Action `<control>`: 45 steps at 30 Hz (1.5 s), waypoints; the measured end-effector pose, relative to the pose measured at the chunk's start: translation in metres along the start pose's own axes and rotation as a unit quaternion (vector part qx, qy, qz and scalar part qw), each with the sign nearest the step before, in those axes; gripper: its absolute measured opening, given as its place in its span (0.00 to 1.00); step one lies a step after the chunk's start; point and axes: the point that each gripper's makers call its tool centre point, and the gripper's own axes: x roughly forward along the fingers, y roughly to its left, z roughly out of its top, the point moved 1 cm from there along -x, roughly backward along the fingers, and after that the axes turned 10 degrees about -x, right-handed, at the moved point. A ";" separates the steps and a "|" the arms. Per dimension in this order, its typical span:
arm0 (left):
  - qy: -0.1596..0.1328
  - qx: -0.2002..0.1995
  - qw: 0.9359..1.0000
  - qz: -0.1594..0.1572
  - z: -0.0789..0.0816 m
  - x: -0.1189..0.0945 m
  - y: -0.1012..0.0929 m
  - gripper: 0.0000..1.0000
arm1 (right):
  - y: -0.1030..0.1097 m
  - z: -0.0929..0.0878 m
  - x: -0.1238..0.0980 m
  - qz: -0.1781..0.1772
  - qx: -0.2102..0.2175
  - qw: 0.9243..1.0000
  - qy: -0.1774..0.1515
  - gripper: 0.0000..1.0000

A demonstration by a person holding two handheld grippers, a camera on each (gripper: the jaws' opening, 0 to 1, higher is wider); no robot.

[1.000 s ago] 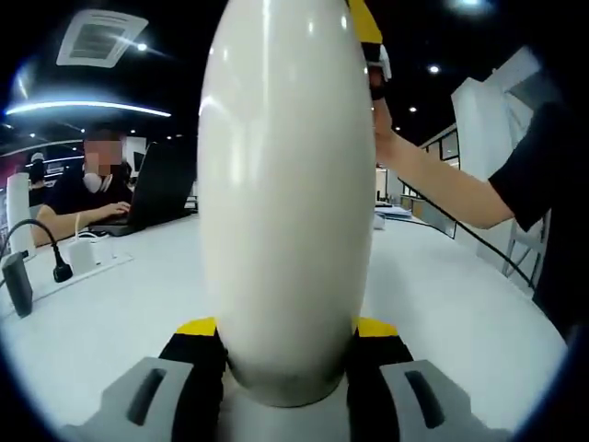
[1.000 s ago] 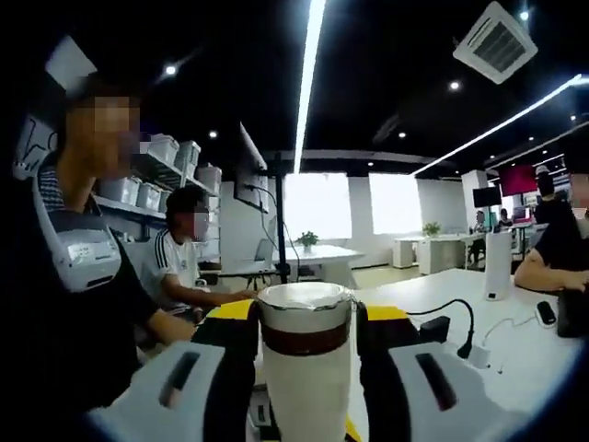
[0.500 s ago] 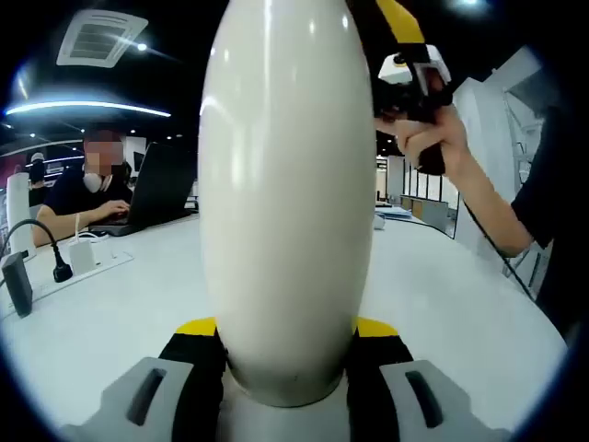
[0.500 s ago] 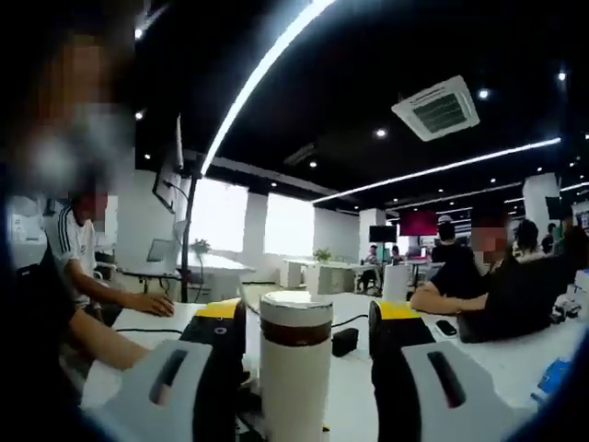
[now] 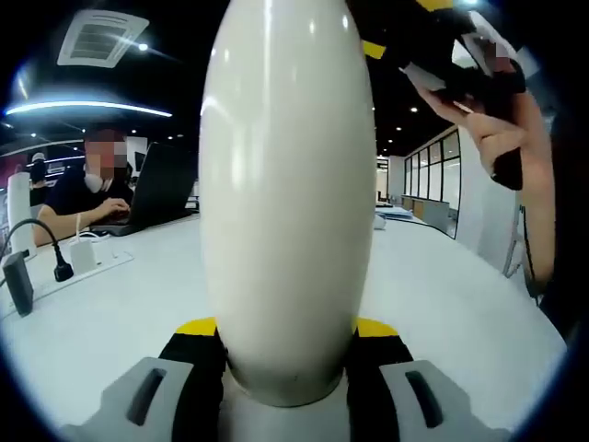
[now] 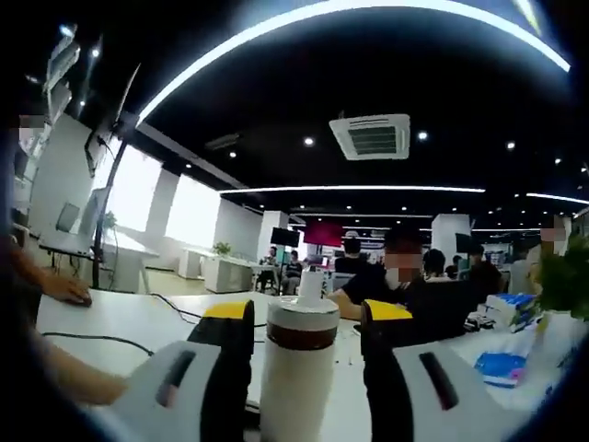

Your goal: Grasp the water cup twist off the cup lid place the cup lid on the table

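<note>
Cup (image 5: 285,193) sits clamped in left gripper (image 5: 285,354). Right gripper (image 6: 299,322) squeezes lid (image 6: 299,368), up in air w/ nothing under. Loose squeeze = lid could fall.

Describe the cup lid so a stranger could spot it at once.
In the right gripper view, look between the two yellow-tipped jaws rising from the bottom. The lid stands there, a white cylinder with a dark brown band below its top, unlike the plain white cup the left gripper holds.

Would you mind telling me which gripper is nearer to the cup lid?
Right. The right gripper has the cup lid between its jaws; the left gripper clamps the water cup body.
</note>
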 end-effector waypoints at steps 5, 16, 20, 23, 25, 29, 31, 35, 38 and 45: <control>0.000 0.000 1.000 0.001 0.000 0.000 0.000 0.53 | 0.004 -0.006 0.011 -0.013 -0.001 1.000 0.020 0.49; 0.000 0.000 1.000 0.000 0.000 0.001 -0.001 0.53 | 0.008 -0.017 0.026 -0.005 0.000 0.999 0.037 0.49; 0.000 0.000 1.000 0.000 0.000 0.001 -0.001 0.53 | 0.003 -0.016 0.030 0.001 0.003 0.999 0.035 0.45; 0.000 0.000 1.000 0.000 0.000 0.001 -0.001 0.53 | 0.002 -0.017 0.032 0.016 0.015 0.999 0.037 0.43; 0.000 0.000 1.000 0.000 0.000 0.001 -0.001 0.53 | 0.002 -0.017 0.031 0.027 0.012 0.999 0.034 0.43; 0.000 0.000 1.000 0.000 0.000 0.001 0.001 0.54 | 0.005 -0.016 0.031 0.082 0.008 0.996 0.014 0.43; 0.000 0.000 1.000 0.000 0.000 0.001 0.001 0.53 | 0.004 -0.016 0.031 0.107 0.021 0.994 0.005 0.43; 0.000 0.000 1.000 0.000 0.000 0.000 0.000 0.53 | 0.000 -0.018 0.032 0.157 0.036 0.987 0.001 0.43; 0.001 0.000 1.000 0.000 0.000 0.000 0.000 0.53 | 0.002 -0.017 0.032 0.216 0.049 0.975 -0.013 0.43; 0.000 0.000 1.000 0.000 0.001 0.000 0.001 0.53 | 0.005 -0.018 0.032 0.323 0.012 0.945 -0.042 0.43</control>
